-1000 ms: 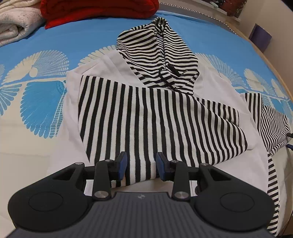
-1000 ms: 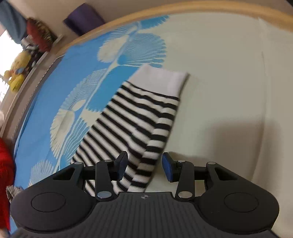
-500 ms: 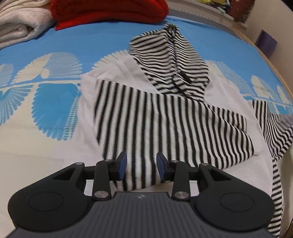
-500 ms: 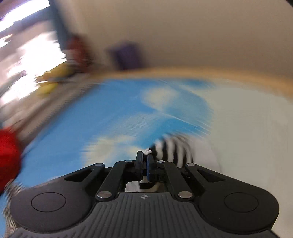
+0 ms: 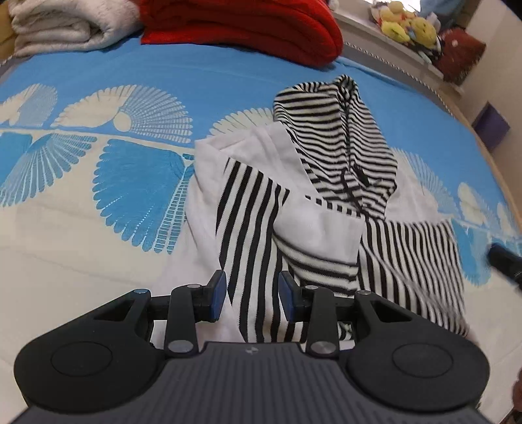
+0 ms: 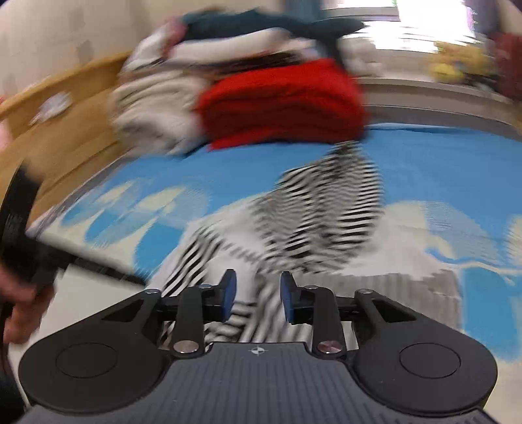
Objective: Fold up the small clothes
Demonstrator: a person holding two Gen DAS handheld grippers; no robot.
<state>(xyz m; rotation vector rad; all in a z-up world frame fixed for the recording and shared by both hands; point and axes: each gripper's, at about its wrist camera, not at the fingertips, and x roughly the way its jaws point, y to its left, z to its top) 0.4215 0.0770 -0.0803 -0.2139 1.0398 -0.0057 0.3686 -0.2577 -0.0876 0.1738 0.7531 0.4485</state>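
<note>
A black-and-white striped hoodie [image 5: 254,208] lies on the blue patterned bedcover [image 5: 130,98] with its hood [image 5: 339,130] toward the far side. One sleeve with a white cuff [image 5: 323,228] lies folded across the body. My left gripper [image 5: 251,295] hovers over the near hem, open, with striped fabric seen below the gap but not pinched. The right wrist view is blurred. In it my right gripper [image 6: 256,295] hangs over the hoodie [image 6: 319,212] with its jaws opening and no cloth pressed between the pads.
A folded red blanket [image 5: 244,26] and a cream towel [image 5: 58,26] lie at the far end of the bed. Plush toys [image 5: 407,24] sit on a ledge behind. A wooden bed frame [image 6: 65,130] runs along one side. A hand [image 6: 19,306] holds the left gripper.
My right gripper shut on the sleeve's cuff, swung it across over the hoodie's body and has come apart again. The sleeve now lies folded inward. My left gripper drifted left and stayed open.
</note>
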